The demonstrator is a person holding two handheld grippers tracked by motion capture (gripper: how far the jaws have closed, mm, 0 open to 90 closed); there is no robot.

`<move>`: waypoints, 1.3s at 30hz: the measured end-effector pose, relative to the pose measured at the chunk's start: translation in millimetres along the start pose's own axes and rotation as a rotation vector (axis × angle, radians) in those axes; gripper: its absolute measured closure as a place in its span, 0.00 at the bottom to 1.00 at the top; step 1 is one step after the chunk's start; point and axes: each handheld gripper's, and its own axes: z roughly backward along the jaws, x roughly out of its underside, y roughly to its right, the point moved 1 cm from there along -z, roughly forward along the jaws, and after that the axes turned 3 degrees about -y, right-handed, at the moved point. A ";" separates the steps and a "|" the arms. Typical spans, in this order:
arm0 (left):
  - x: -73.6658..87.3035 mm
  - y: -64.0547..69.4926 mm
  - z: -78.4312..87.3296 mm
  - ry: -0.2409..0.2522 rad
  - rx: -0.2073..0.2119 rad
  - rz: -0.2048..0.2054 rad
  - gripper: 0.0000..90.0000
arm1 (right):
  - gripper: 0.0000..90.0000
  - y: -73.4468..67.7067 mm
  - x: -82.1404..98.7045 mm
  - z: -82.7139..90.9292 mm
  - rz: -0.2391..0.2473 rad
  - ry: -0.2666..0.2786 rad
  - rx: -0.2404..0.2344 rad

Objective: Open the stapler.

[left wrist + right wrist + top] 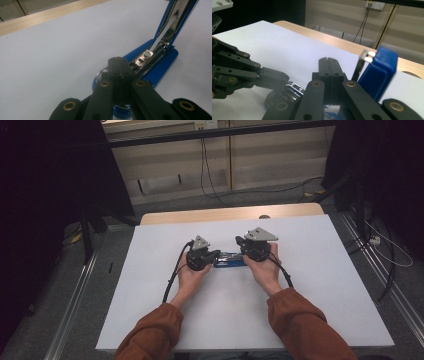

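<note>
Two grippers meet mid-table over a blue stapler [229,260]. Left gripper [214,257] sits at 9 o'clock of it, jaws pressed together, tips down on the stapler's rear end. Right gripper [242,254] at 3 o'clock, jaws also pressed together, nothing pinched. Stapler lid [175,18] swung up open, base flat on the white table [320,285].

One blue stapler [230,260] is counted, lid swung open. Two hand-held grippers are counted: the left hand-held gripper [216,255] and the right hand-held gripper [241,252], each with one trailing cable. One worktop [320,285] is counted.
</note>
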 end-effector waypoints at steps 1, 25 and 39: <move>0.0 0.0 -0.1 0.000 0.001 0.002 1.00 | 1.00 2.2 -0.6 1.3 -0.004 0.002 0.002; 1.2 0.1 0.1 0.008 0.000 0.020 1.00 | 1.00 19.7 7.1 11.3 -0.027 -0.011 0.019; 1.4 -0.2 0.3 0.008 0.003 0.021 1.00 | 1.00 29.1 9.9 19.1 -0.042 -0.015 0.034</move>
